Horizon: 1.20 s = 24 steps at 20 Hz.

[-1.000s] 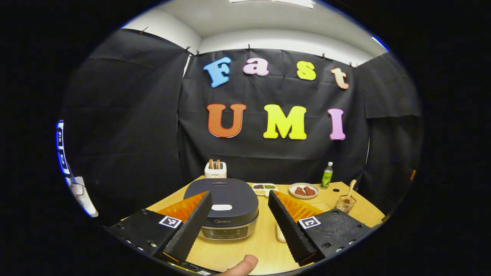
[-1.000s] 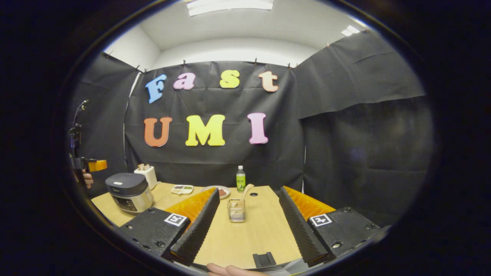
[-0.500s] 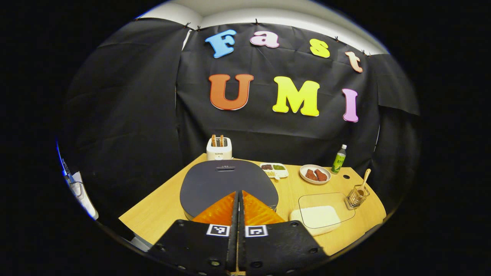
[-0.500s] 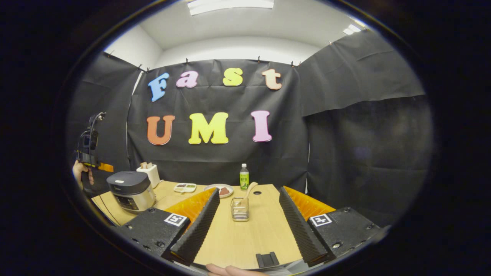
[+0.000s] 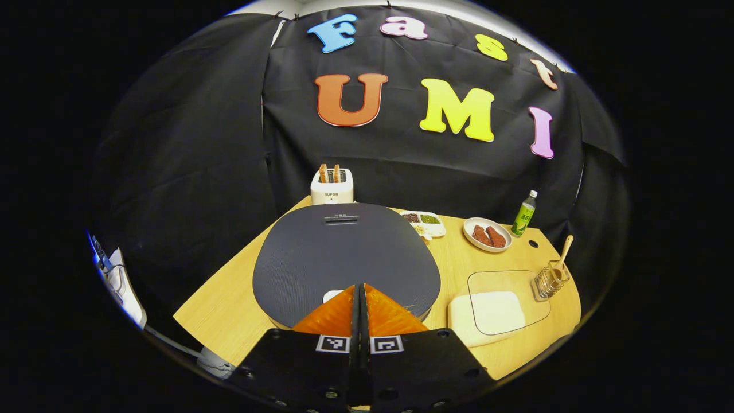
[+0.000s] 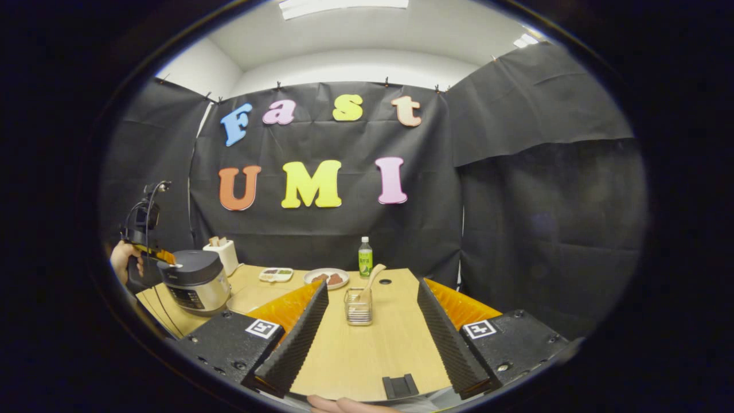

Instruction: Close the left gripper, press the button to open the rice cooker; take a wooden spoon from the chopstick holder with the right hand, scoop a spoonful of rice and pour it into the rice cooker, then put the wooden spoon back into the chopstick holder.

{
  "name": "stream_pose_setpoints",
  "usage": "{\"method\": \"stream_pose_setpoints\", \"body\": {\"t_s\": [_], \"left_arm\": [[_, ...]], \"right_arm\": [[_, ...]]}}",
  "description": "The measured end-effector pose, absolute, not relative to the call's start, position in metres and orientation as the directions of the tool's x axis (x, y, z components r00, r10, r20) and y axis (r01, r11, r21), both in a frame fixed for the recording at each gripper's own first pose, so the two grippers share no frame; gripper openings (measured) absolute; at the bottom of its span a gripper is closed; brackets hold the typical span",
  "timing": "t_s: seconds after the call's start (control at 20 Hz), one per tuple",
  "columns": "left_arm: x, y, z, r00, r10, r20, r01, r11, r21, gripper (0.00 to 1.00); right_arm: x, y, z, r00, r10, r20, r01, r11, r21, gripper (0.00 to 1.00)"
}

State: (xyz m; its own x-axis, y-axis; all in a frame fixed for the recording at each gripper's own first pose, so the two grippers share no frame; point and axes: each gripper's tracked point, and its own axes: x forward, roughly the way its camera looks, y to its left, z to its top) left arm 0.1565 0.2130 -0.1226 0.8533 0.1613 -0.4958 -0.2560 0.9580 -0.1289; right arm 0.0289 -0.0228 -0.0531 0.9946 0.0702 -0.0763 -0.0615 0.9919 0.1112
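In the left gripper view the left gripper (image 5: 359,287) has its two fingers pressed flat together with nothing between them, and their tips sit at the near edge of the rice cooker (image 5: 344,252), right by the pale button (image 5: 331,295) on its closed dark lid; whether the tips actually touch the button is hard to say from this angle. The cooker stands at the near left part of the wooden table (image 5: 229,304). Behind it, at the far left corner, a white toaster (image 5: 332,186) holds two slices. Along the far edge lie a small divided dish (image 5: 424,222) of grains, a plate (image 5: 487,234) with reddish pieces, and a green bottle (image 5: 523,213). Toward the right edge stands the wire chopstick holder (image 5: 551,279) with the wooden spoon (image 5: 565,252) leaning upright in it, and just beside it a clear-lidded tray of rice (image 5: 487,312). In the right gripper view the right gripper (image 6: 371,338) is spread wide and holds nothing, hovering over the near edge of the table, its fingers framing the chopstick holder farther off. At the left of that view a hand (image 6: 121,259) holds the other tool against the cooker's lid.
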Motion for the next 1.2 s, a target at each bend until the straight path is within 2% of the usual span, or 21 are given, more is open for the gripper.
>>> {"method": "stream_pose_setpoints", "body": {"t_s": [0.25,0.5,0.7,0.75,0.8,0.85,0.9,0.95,1.0,1.1,1.15,1.2], "left_arm": [[0.154,0.213,-0.132,0.853,0.179,-0.490,-0.281,0.949,-0.143,0.00],[0.154,0.212,-0.139,0.848,0.232,-0.477,-0.300,0.951,-0.070,0.00],[0.155,0.212,-0.136,0.853,0.209,-0.478,-0.298,0.947,-0.119,0.00],[0.155,0.212,-0.136,0.855,0.207,-0.475,-0.294,0.949,-0.116,0.00],[0.157,0.211,-0.132,0.863,0.205,-0.462,-0.281,0.954,-0.101,0.00],[0.154,0.209,-0.130,0.869,0.193,-0.456,-0.254,0.964,-0.075,0.00],[0.148,0.207,-0.126,0.869,0.176,-0.463,-0.236,0.969,-0.074,0.01],[0.142,0.205,-0.117,0.878,0.171,-0.446,-0.234,0.968,-0.090,0.05],[0.138,0.202,-0.106,0.888,0.158,-0.432,-0.229,0.966,-0.118,0.21],[0.133,0.203,-0.078,0.916,0.182,-0.358,-0.237,0.965,-0.114,0.88],[0.128,0.206,-0.070,0.918,0.202,-0.342,-0.249,0.963,-0.100,0.98],[0.119,0.204,-0.065,0.915,0.211,-0.345,-0.262,0.959,-0.108,0.90]], "right_arm": [[0.030,-0.024,-0.056,0.994,0.068,-0.082,-0.058,0.991,0.120,1.00],[0.028,-0.015,-0.060,0.992,0.079,-0.095,-0.068,0.991,0.113,1.00],[0.024,-0.004,-0.052,0.991,0.096,-0.088,-0.088,0.992,0.096,1.00],[0.023,0.000,-0.051,0.991,0.098,-0.089,-0.090,0.992,0.092,0.96],[0.022,0.003,-0.051,0.991,0.101,-0.090,-0.093,0.992,0.088,1.00],[0.020,0.006,-0.051,0.990,0.104,-0.091,-0.097,0.992,0.081,0.96],[0.018,0.008,-0.049,0.990,0.109,-0.089,-0.103,0.992,0.072,1.00],[0.018,0.010,-0.048,0.990,0.113,-0.085,-0.108,0.992,0.063,1.00],[0.017,0.011,-0.047,0.990,0.111,-0.082,-0.107,0.993,0.054,1.00],[0.017,0.010,-0.048,0.991,0.104,-0.084,-0.100,0.994,0.043,1.00],[0.017,0.011,-0.047,0.991,0.104,-0.085,-0.101,0.994,0.043,0.96],[0.017,0.012,-0.047,0.991,0.104,-0.085,-0.101,0.994,0.044,0.96]]}}
